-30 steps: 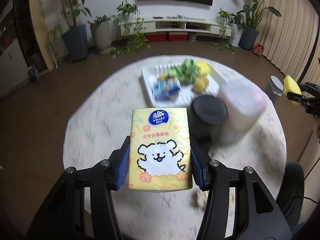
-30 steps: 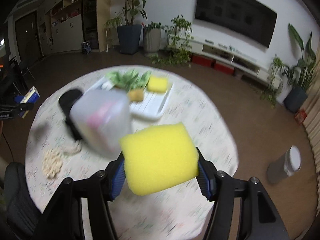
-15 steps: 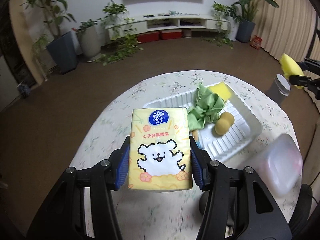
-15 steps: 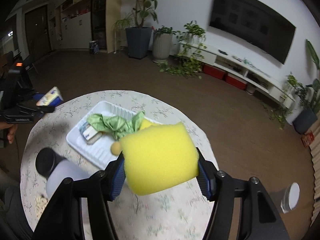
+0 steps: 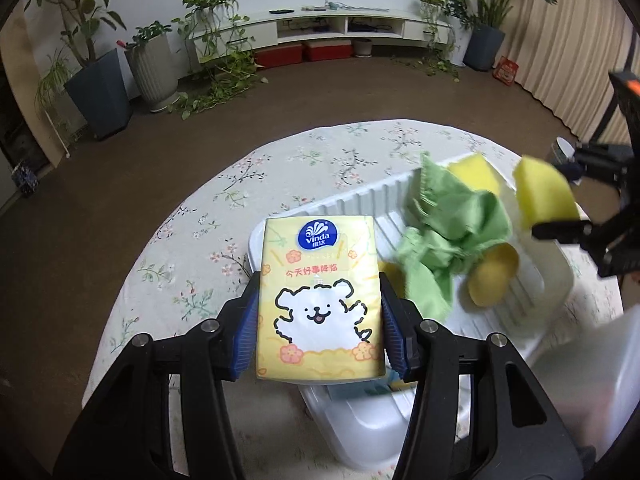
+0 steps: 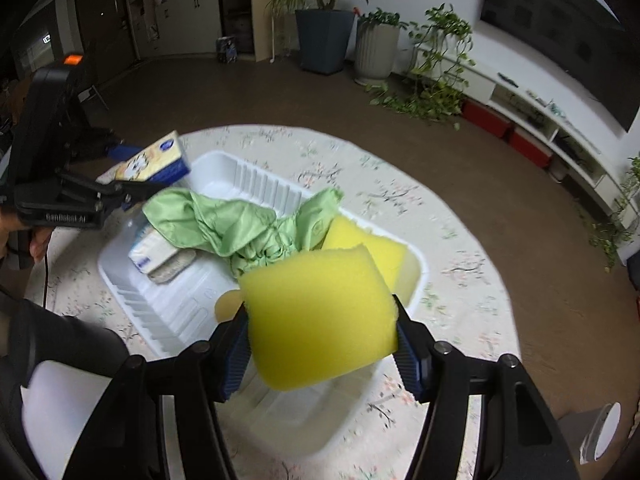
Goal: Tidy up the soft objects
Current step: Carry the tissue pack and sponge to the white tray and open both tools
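1. The left gripper (image 5: 319, 312) is clamped on a yellow Vinda tissue pack printed with a white cartoon dog (image 5: 319, 300), its blue pads pressing the pack's two long sides; the pack hangs above one end of the white ribbed plastic tray (image 5: 360, 200).
2. The right gripper (image 6: 322, 332) squeezes a yellow foam sponge block (image 6: 320, 316) between its pads, held over the tray's (image 6: 224, 164) opposite end.
3. Inside the tray lie a crumpled light-green cloth (image 6: 240, 228), a second yellow sponge (image 6: 372, 248) in one corner, and a small white-and-blue tissue packet (image 6: 154, 250).
4. The tray rests on a round table covered with a floral cloth (image 5: 280, 168).
5. A translucent white plastic container (image 5: 592, 372) stands just beside the tray, blurred.
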The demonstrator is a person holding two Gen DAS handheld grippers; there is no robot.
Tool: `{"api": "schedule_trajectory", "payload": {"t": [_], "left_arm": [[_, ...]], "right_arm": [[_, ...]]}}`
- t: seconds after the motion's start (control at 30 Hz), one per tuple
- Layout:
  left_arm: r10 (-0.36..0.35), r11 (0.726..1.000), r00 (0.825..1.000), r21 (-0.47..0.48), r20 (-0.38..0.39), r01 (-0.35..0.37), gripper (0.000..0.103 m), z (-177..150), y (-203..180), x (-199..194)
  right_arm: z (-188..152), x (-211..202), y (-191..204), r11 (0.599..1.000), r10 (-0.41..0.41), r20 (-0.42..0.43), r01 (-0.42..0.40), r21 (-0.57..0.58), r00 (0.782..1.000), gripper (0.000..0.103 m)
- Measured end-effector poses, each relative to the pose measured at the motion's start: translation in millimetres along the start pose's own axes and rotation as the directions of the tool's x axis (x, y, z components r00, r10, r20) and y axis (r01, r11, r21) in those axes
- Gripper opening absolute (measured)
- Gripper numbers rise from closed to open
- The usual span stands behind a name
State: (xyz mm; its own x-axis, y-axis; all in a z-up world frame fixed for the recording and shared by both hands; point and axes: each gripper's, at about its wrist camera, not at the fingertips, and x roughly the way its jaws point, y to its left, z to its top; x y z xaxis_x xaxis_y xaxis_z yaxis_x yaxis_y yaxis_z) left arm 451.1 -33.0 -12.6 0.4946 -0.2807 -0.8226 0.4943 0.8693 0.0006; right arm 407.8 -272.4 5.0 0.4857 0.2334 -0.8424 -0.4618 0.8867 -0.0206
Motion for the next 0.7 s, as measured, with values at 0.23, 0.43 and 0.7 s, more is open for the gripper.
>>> {"api": "schedule_trajectory", "payload": {"t": [0.23,0.43,0.7], "left_arm": [[-0.008,1.000,1.000,-0.001,-0.025,0.008,0.050,2.0,0.5,21.9],[-0.017,1.000,0.999,-0.020,-0.027,0.017,0.051,3.0,3.8,26.1],[-0.026,0.999,0.999,-0.021,-0.033,0.025,0.061,4.3,2.9,24.0]], "right_arm": [[-9.4,29.1,-12.0,0.999,0.002,-0.040,-0.001,0.032,0.999,0.064],[-15.6,39.3,-13.8,0.999,0.007,-0.048,-0.005,0.037,0.999,0.065],[-16.6,39.4,-11.1,0.999,0.017,-0.041,-0.015,0.037,0.999,0.070]]}}
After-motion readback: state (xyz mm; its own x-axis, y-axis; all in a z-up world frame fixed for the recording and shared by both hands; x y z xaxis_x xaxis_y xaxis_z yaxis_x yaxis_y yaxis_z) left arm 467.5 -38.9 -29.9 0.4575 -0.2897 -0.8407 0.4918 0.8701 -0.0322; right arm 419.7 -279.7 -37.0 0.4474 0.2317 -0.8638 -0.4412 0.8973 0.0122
